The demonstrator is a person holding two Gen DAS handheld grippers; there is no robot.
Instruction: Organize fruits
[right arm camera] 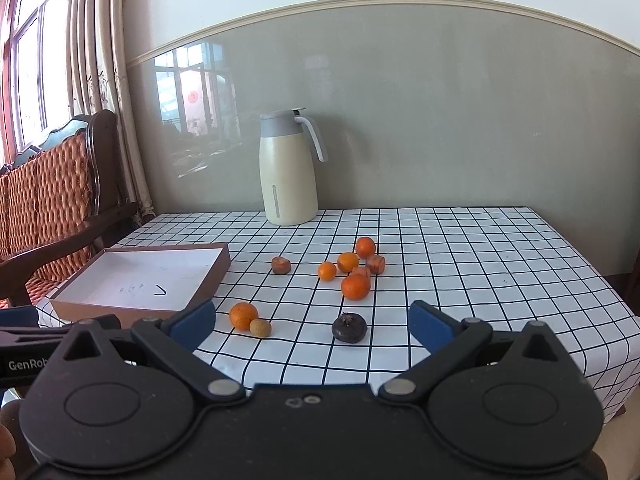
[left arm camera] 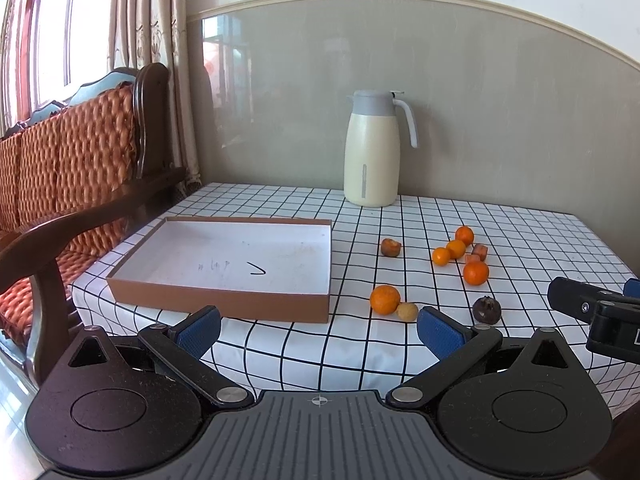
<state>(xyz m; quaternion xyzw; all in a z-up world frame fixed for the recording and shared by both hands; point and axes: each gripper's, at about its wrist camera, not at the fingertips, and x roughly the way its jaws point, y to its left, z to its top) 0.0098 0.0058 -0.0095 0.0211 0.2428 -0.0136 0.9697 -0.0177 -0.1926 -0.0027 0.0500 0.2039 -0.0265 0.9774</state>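
Observation:
A shallow brown box [left arm camera: 224,300] [right arm camera: 72,306] with a white inside lies empty on the left of the checked tablecloth. Right of it, several small oranges [left arm camera: 476,273] [right arm camera: 355,287] lie scattered with reddish-brown fruit pieces [left arm camera: 479,251] [right arm camera: 376,264]. Nearer the front edge sit one orange [left arm camera: 385,299] [right arm camera: 243,315] touching a small tan fruit [left arm camera: 407,312] [right arm camera: 260,327], and a dark purple fruit [left arm camera: 486,310] [right arm camera: 349,328]. My left gripper [left arm camera: 318,332] stands open at the table's front edge, holding nothing. My right gripper [right arm camera: 312,326] is open too, short of the dark fruit.
A cream thermos jug [left arm camera: 372,150] [right arm camera: 287,170] stands at the back against the wall. A wooden armchair with an orange cushion [left arm camera: 72,160] [right arm camera: 44,192] stands left of the table. The right gripper's body [left arm camera: 592,312] shows at the right edge of the left wrist view.

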